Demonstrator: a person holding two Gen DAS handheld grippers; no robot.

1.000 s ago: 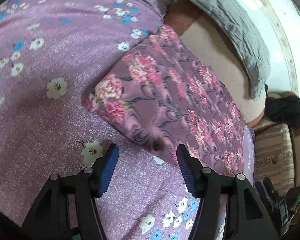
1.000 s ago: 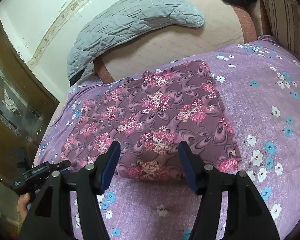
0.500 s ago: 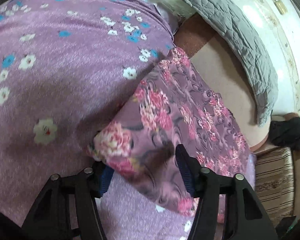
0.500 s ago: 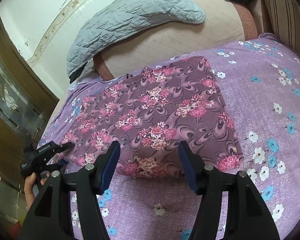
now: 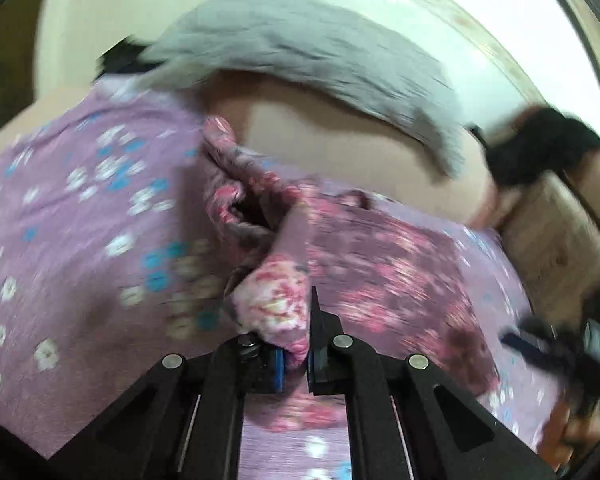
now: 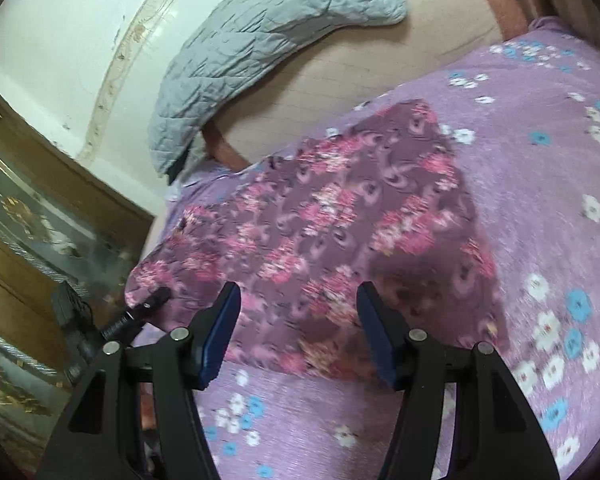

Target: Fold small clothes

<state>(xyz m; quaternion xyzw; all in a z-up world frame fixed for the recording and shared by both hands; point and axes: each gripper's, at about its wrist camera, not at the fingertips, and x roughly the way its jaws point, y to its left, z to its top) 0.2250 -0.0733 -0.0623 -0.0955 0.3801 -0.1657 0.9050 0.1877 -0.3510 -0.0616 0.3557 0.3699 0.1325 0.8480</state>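
A maroon garment with pink flowers [image 6: 340,224] lies flat on a purple flowered bedspread [image 6: 540,160]. My left gripper [image 5: 296,364] is shut on a corner of the garment [image 5: 276,308] and lifts it, so the cloth bunches up ahead of the fingers. In the right wrist view the left gripper [image 6: 152,304] shows at the garment's left corner. My right gripper [image 6: 298,332] is open and empty, just above the garment's near edge. The left wrist view is blurred by motion.
A grey quilted blanket [image 6: 260,40] lies over the beige headboard [image 6: 380,68] behind the bed. A wooden cabinet with glass doors [image 6: 32,240] stands to the left. A dark cloth [image 5: 540,148] and a striped cushion [image 5: 560,240] lie at the right.
My left gripper has closed on the garment's corner and raised it. My right gripper has moved closer to the garment's near edge, still open.
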